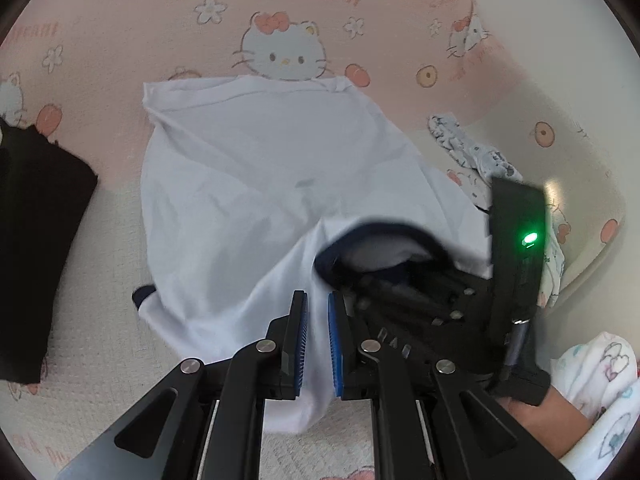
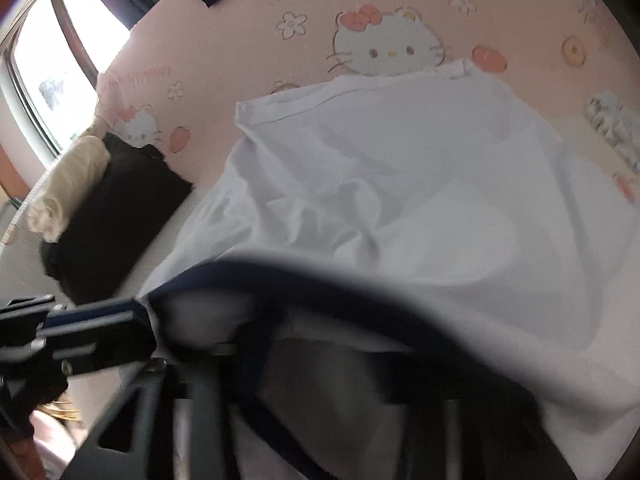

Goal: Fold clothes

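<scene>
White shirt [image 1: 260,168] pinched in left hand-held gripper [image 1: 318,344]; right hand-held gripper [image 1: 420,292] under collar, grip unclear.

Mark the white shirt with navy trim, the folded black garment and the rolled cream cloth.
White shirt with navy trim [image 1: 256,168]: left wrist view, flat body panel.
Folded black garment [image 1: 36,216]: left wrist view, top face.
Rolled cream cloth [image 2: 68,188]: right wrist view, roll's side.

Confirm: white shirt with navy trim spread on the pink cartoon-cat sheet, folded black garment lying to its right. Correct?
Not quite. The left wrist view shows the folded black garment lying to the left of the white shirt, not the right. The navy trim and the pink cartoon-cat sheet are as you say.
</scene>
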Tool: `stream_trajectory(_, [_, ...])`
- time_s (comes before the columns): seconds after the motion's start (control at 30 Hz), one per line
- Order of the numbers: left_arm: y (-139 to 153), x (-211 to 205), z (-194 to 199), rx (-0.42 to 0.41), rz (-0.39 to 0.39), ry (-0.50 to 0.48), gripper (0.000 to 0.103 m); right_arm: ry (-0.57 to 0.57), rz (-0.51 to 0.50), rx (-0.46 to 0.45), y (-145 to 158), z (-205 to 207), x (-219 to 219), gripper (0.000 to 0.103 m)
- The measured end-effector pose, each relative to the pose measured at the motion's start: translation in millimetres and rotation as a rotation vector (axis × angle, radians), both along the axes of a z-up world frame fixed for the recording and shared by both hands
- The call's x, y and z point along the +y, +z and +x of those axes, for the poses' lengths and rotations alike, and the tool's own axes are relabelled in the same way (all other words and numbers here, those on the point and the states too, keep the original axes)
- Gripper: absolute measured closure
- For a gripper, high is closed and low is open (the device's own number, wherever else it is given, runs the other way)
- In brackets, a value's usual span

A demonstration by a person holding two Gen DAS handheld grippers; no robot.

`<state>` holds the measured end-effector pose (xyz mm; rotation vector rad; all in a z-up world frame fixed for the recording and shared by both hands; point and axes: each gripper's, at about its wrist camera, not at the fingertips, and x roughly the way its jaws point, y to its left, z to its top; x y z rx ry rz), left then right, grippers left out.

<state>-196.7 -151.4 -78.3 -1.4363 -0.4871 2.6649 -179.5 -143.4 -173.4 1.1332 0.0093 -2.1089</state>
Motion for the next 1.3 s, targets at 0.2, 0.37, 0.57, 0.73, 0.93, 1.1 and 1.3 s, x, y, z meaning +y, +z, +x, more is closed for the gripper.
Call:
stream_trajectory(0.2, [-6.0,-14.0,3.9,-0.023,0.165,0.021,0.093,-0.046,0.033,0.065,13.0,0.3,8.1,0.087])
stream_trajectory(0.37, [-9.8,-22.8,6.0,-0.047,0.16,0.032,0.047,-0.058,-0.004,0.076,23.2,-0.5,13.7,0.087])
stream_trajectory(0.57, [-15.3,-33.0,10.6,-0.069,0.104,0.047,0.043,-0.046,-0.048,0.087,40.3,-5.0,23.6,0.089])
stream_trajectory(0.73, [-19.8,-41.5,14.5,-0.087,0.058,0.06,0.043,-0.036,-0.021,0.091,39.4,-3.2,23.8,0.089])
stream_trajectory(0.93, [-40.4,-65.7,21.7,-0.13,0.178,0.141,0.042,-0.038,-0.014,0.072,35.7,-0.9,24.6,0.089])
stream_trajectory(1.1, [-63.1,-91.9,27.2,-0.163,0.369,0.235,0.042,-0.035,0.008,0.066,32.6,2.4,24.9,0.089])
stream_trajectory(1.3, [-82.2,-115.5,36.4,-0.172,0.54,0.367,0.042,-0.039,0.021,0.056,26.3,5.1,24.7,0.089])
